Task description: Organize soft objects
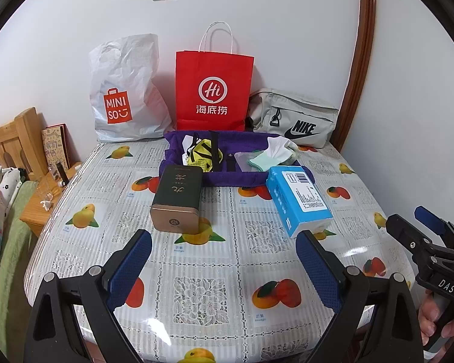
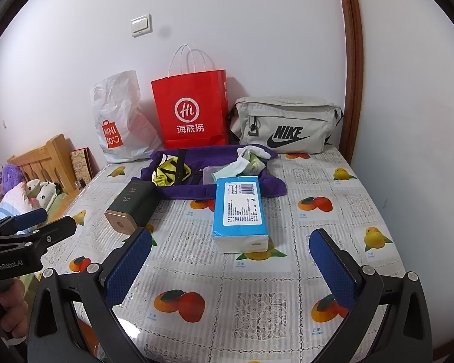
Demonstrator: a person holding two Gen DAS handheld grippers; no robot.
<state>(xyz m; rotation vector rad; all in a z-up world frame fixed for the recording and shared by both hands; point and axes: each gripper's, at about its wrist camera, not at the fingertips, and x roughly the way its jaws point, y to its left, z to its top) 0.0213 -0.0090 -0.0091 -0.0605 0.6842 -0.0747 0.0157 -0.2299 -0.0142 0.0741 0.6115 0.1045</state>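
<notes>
Looking from the left wrist camera, the left gripper (image 1: 224,263) hangs over the near part of the table (image 1: 154,275), its two blue-padded fingers spread wide with nothing between them. The table carries a plastic cloth printed with fruit. Ahead of the fingers a dark green tin (image 1: 178,199) with a gold end lies on its side, and to its right lies a blue tissue pack (image 1: 298,198). Behind both sits a purple tray (image 1: 230,177) with soft things inside: a yellow pouch (image 1: 201,154) with black straps on the left, white tissues (image 1: 277,148) and a pale green cloth (image 1: 260,161) on the right. Against the wall stand a white plastic bag (image 1: 127,90), a red paper bag (image 1: 213,90) and a grey waist bag (image 1: 293,118). The right gripper (image 1: 408,220) shows at the right edge, its fingers apart. From the right wrist camera, the right gripper (image 2: 230,266) also hovers above the near table (image 2: 257,302) with its fingers wide apart and empty. The tissue pack (image 2: 240,208) lies just ahead between them, its far end touching the purple tray (image 2: 269,186), and the green tin (image 2: 133,208) lies to the left. The left gripper (image 2: 60,220) appears at the left edge, and whether it is open I cannot tell from here.
</notes>
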